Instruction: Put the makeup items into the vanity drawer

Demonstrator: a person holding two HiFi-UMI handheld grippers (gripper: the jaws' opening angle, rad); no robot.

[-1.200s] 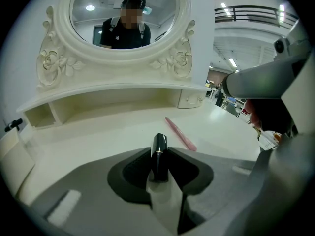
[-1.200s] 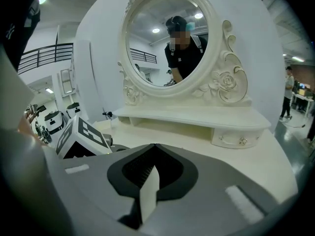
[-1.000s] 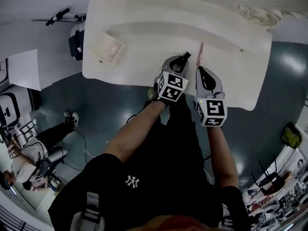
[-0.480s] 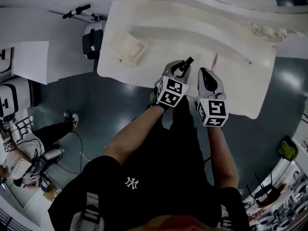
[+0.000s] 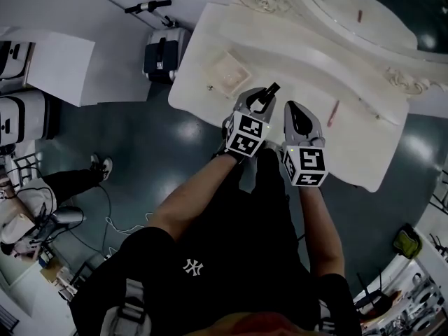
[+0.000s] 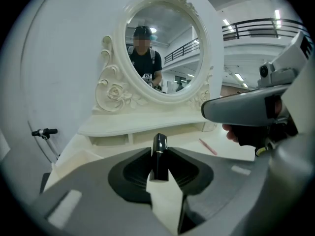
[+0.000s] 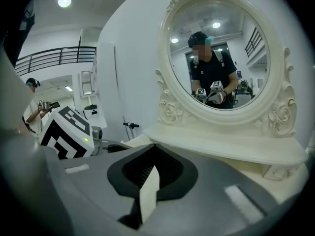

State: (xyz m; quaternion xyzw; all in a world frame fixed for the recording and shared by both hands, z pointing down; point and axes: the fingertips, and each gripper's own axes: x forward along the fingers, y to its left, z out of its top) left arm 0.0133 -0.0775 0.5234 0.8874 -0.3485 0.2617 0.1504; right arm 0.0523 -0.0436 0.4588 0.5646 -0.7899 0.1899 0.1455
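Black and glossy, a lipstick (image 6: pixel 159 149) stands upright, pinched between the jaws of the left gripper (image 6: pixel 158 170). The jaws close on its lower half and its cap rises clear above them. From the head view the lipstick (image 5: pixel 270 89) pokes out past the tip of the left gripper (image 5: pixel 262 100), above the front part of the tabletop.

The right gripper (image 7: pixel 152 167) has its jaws pressed together with nothing between them. In the head view the right gripper (image 5: pixel 295 112) is just beside the left one, both held side by side over the front of the vanity (image 5: pixel 294 82). Each carries its cube of black and white square markers toward the person's wrists.

A thin pink pencil (image 5: pixel 333 113) lies flat on the tabletop to the right of the right gripper, apart from it. The left gripper view shows the same pencil (image 6: pixel 207 146) beyond the lipstick and to its right.

To the left of the left gripper, a shallow square drawer (image 5: pixel 227 74), open at the top, sits on the left part of the white tabletop. I cannot tell what lies in it.

Behind the tabletop a low shelf (image 7: pixel 231 149) runs under a round mirror (image 7: pixel 224 53) in a carved white frame. The mirror reflects the person in a black shirt, holding both grippers. The floor (image 5: pixel 126 138) around the vanity is dark and shiny.
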